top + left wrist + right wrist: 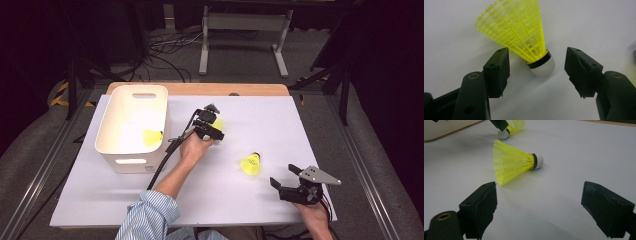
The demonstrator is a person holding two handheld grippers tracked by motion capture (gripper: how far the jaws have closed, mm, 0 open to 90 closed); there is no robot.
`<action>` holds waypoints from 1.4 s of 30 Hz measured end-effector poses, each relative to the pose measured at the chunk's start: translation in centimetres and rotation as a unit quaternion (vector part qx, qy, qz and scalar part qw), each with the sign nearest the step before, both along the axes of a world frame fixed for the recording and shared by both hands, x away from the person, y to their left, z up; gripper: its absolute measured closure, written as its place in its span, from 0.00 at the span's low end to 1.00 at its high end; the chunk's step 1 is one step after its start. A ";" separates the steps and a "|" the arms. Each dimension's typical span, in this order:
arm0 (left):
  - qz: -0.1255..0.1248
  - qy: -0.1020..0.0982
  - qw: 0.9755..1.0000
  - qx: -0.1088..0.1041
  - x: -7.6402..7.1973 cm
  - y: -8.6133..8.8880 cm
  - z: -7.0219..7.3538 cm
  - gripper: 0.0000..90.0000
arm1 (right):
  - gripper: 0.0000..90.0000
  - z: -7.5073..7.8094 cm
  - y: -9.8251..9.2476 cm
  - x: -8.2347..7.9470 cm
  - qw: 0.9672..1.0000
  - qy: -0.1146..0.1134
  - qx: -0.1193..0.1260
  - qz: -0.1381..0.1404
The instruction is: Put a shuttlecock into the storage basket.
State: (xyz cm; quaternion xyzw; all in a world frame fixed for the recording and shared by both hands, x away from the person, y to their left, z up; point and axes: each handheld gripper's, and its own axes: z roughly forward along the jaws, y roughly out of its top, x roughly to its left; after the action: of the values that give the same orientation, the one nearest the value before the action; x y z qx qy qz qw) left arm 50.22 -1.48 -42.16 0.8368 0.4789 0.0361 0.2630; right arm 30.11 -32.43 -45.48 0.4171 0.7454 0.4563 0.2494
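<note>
Three yellow shuttlecocks, one white bin, two grippers.

One shuttlecock lies inside the bin; a second and a third lie on the counter, at its 12 and 4 o'clock.

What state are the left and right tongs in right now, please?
Left tongs: open around a yellow shuttlecock, not gripping.
Right tongs: open, empty.

No readable text (or numbers) anywhere here.
</note>
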 end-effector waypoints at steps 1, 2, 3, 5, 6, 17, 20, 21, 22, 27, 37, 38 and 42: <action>0.000 0.001 1.000 0.000 0.1 0.0 -0.1 0.42 | 0.16 0.0 0.0 0.0 1.000 0.000 0.000 0.000; 0.002 0.003 1.000 -0.002 0.1 0.0 -0.1 0.42 | 0.16 0.0 0.0 0.0 1.000 0.000 0.000 0.000; 0.002 0.003 1.000 -0.001 0.2 0.0 -0.2 0.42 | 0.16 0.0 0.0 0.0 1.000 0.000 -0.001 0.000; 0.004 0.005 1.000 -0.003 0.2 -0.1 -0.3 0.42 | 0.16 0.0 0.0 0.0 1.000 0.000 -0.001 0.000; 0.006 0.005 1.000 -0.003 0.2 -0.1 -0.4 0.42 | 0.16 0.0 0.0 0.0 1.000 0.000 -0.001 0.001; 0.010 0.004 1.000 0.008 0.4 -0.1 -0.8 0.43 | 0.16 0.0 0.1 0.0 1.000 0.000 -0.001 0.001; 0.012 0.007 1.000 0.010 0.5 -0.1 -0.9 0.43 | 0.16 0.0 0.1 0.0 1.000 0.000 -0.002 0.002; 0.013 0.008 1.000 0.010 0.5 -0.1 -0.9 0.44 | 0.16 0.0 0.1 0.0 1.000 0.000 -0.002 0.002; 0.013 0.008 1.000 0.010 0.5 -0.1 -0.9 0.44 | 0.16 0.0 0.1 0.0 1.000 0.000 -0.002 0.002; 0.013 0.010 1.000 0.008 0.5 -0.1 -1.0 0.47 | 0.16 0.0 0.1 0.0 1.000 -0.001 -0.004 0.004; 0.013 0.014 1.000 0.004 0.5 -0.1 -1.0 0.53 | 0.16 0.0 0.1 -0.1 1.000 -0.001 -0.004 0.004; 0.012 0.014 1.000 0.004 0.4 -0.1 -1.0 0.53 | 0.16 0.0 0.1 -0.1 1.000 -0.001 -0.004 0.004; 0.012 0.019 1.000 0.005 0.4 -0.1 -1.0 0.56 | 0.16 0.0 0.1 -0.1 1.000 -0.001 -0.004 0.005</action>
State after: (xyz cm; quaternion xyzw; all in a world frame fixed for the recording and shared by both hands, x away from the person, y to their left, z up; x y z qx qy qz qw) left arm 50.60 -1.59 -43.12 0.8329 0.4934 0.0259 0.2493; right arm 30.05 -32.29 -45.46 0.4123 0.7489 0.4549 0.2495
